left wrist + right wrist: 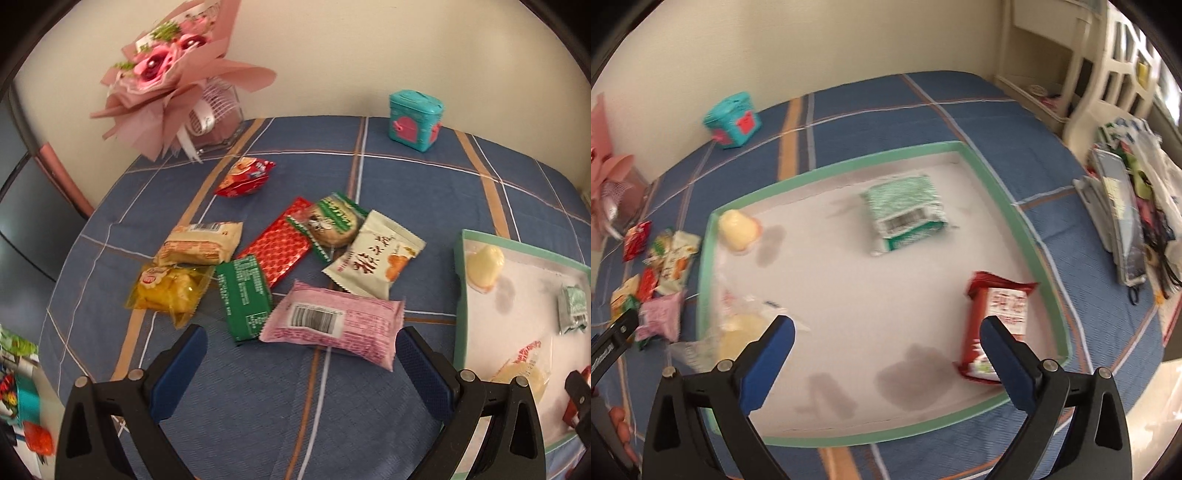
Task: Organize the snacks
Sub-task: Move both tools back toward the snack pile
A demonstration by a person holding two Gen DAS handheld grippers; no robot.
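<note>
Blue plaid bedspread (424, 192) against cream wall (332, 55)

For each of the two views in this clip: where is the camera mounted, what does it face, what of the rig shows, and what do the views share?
Left wrist: sits on the left gripper, angled down at loose snacks on the blue plaid cloth, the pink packet nearest; its own open fingers show, empty.
Right wrist: sits on the right gripper, angled down into the green-rimmed tray; its open fingers show, empty, and part of the other gripper at the left edge.
Shared: tray, teal box, pink packet, bouquet.
</note>
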